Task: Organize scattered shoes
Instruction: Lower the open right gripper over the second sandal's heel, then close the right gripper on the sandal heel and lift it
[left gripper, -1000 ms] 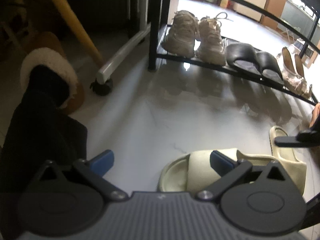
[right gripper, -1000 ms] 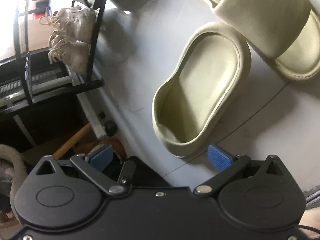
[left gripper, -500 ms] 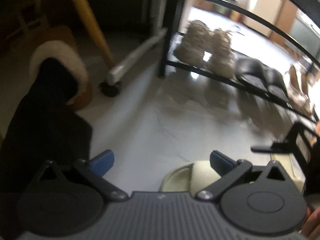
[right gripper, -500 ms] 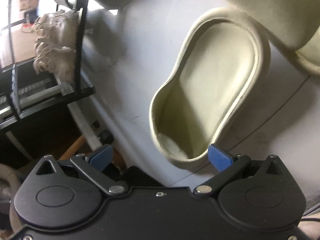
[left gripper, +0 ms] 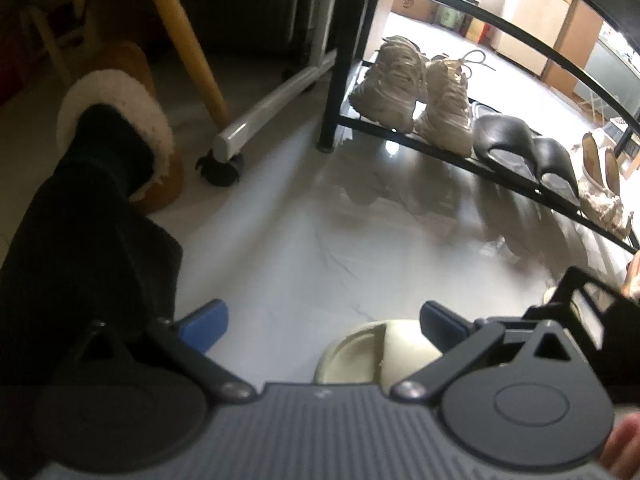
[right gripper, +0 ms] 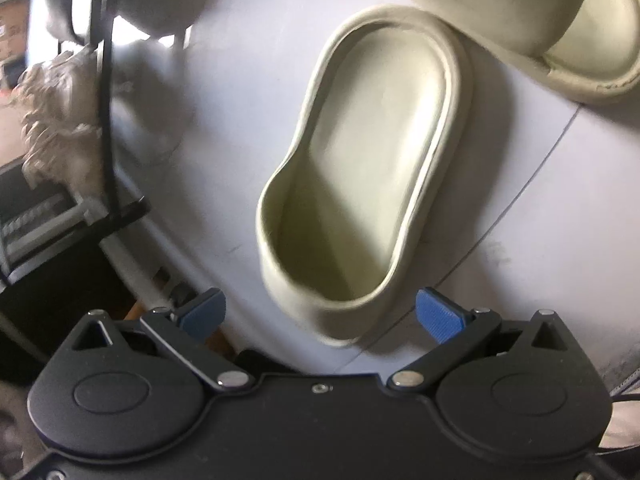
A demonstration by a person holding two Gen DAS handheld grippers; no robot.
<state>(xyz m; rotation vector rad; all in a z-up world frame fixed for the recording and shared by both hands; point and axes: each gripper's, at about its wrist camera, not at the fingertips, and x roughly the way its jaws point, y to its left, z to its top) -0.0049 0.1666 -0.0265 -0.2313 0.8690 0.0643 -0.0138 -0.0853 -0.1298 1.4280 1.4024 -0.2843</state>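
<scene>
A cream slide sandal [right gripper: 368, 168] lies on the pale floor, its heel end between the pads of my open right gripper [right gripper: 320, 312]. A second cream sandal [right gripper: 560, 20] lies at the top right of the right wrist view. In the left wrist view part of a cream sandal [left gripper: 372, 356] shows low down by the right pad of my open, empty left gripper [left gripper: 320, 320]. The right gripper's black body [left gripper: 576, 300] shows at the right edge. A black shoe rack [left gripper: 480, 156] holds beige sneakers [left gripper: 412, 88], black shoes [left gripper: 520, 148] and pale heels [left gripper: 600, 184].
A fur-trimmed brown boot [left gripper: 120, 120] with a black-clad leg in it stands at the left. A yellow wooden leg [left gripper: 180, 36] and a white wheeled frame bar [left gripper: 272, 112] stand behind. Pale floor [left gripper: 320, 240] lies between me and the rack.
My right gripper has moved closer over the cream sandal's heel, which now sits between its pads. My left gripper has shifted, so the sandal shows lower in its view.
</scene>
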